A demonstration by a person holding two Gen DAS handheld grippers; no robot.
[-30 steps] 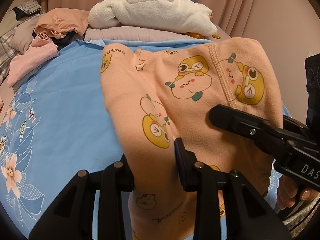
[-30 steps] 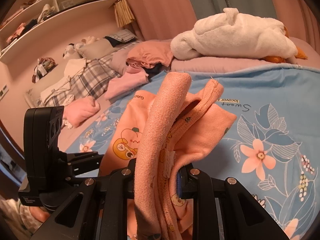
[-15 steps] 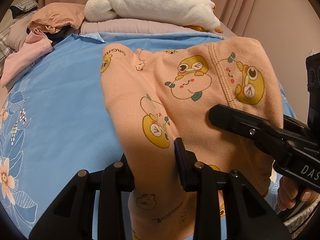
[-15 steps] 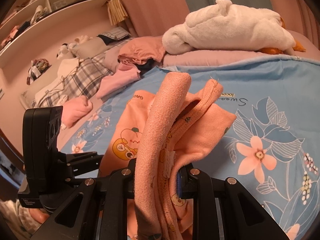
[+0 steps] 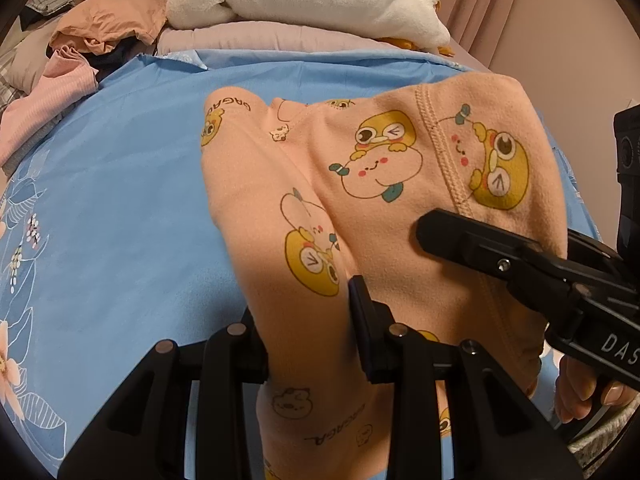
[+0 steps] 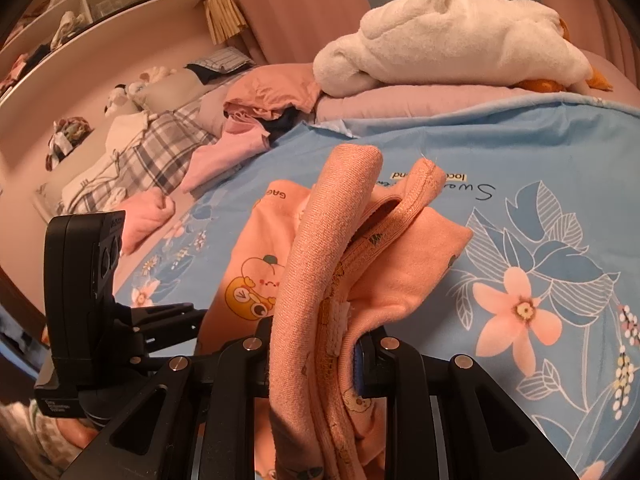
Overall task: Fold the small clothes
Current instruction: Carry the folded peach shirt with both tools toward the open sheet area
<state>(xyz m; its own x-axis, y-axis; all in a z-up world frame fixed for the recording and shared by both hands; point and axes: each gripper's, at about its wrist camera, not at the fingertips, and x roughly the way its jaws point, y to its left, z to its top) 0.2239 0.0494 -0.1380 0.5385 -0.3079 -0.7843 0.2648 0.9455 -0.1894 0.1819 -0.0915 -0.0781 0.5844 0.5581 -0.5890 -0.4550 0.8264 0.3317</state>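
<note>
Two hand-held grippers pinch one small peach-coloured fleece garment printed with yellow cartoon characters (image 5: 384, 184) above a light blue floral bedsheet (image 5: 120, 208). The left hand-held gripper (image 5: 308, 320) is closed on a fold of its leg part; the right hand-held gripper (image 6: 316, 344) is clamped on its ribbed waistband edge. The cloth's far end lies on the sheet. A white plush toy (image 6: 452, 36) rests on pillows behind.

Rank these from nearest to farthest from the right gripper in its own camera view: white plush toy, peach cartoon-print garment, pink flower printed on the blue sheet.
1. Peach cartoon-print garment, clamped between its fingers.
2. Pink flower, printed on the blue sheet, right side.
3. White plush toy, far back on the bedding.
</note>
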